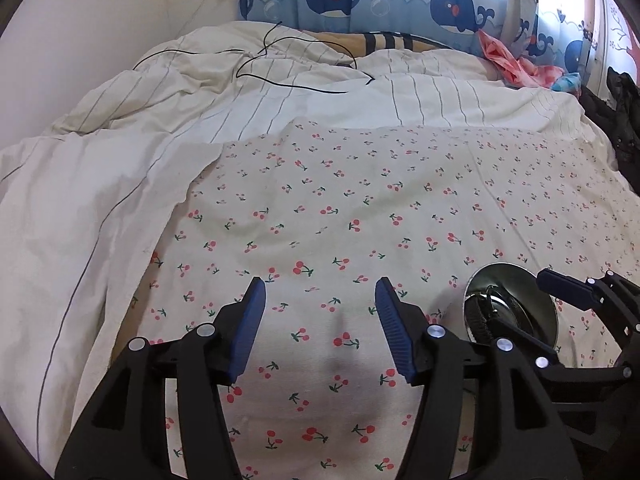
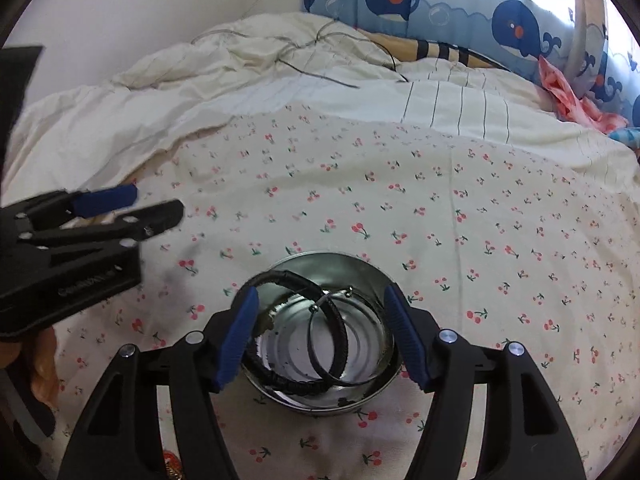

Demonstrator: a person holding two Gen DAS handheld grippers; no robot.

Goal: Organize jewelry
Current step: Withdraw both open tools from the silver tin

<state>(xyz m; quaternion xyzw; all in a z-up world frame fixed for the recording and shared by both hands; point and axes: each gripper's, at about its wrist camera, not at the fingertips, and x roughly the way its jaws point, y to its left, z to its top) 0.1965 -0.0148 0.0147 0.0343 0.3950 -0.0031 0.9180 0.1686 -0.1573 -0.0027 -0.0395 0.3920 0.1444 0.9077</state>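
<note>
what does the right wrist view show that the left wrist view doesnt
Only the right wrist view: inside the metal tin, a black braided bracelet, a thin bangle, and a hand holding the left hand-held gripper.

Only the left wrist view: dark clothing at the bed's right edge.

Both: the cherry-print sheet, striped duvet, whale curtain, the tin, and both hand-held grippers open and empty, the right hand-held gripper over the tin.

Right gripper (image 2: 320, 336), jaws apart, straddling a round metal tin (image 2: 360, 394) holding black bracelets (image 2: 276, 374) on the cherry-print sheet (image 2: 440, 220); left gripper (image 2: 132, 208) near the sheet's left edge.
</note>
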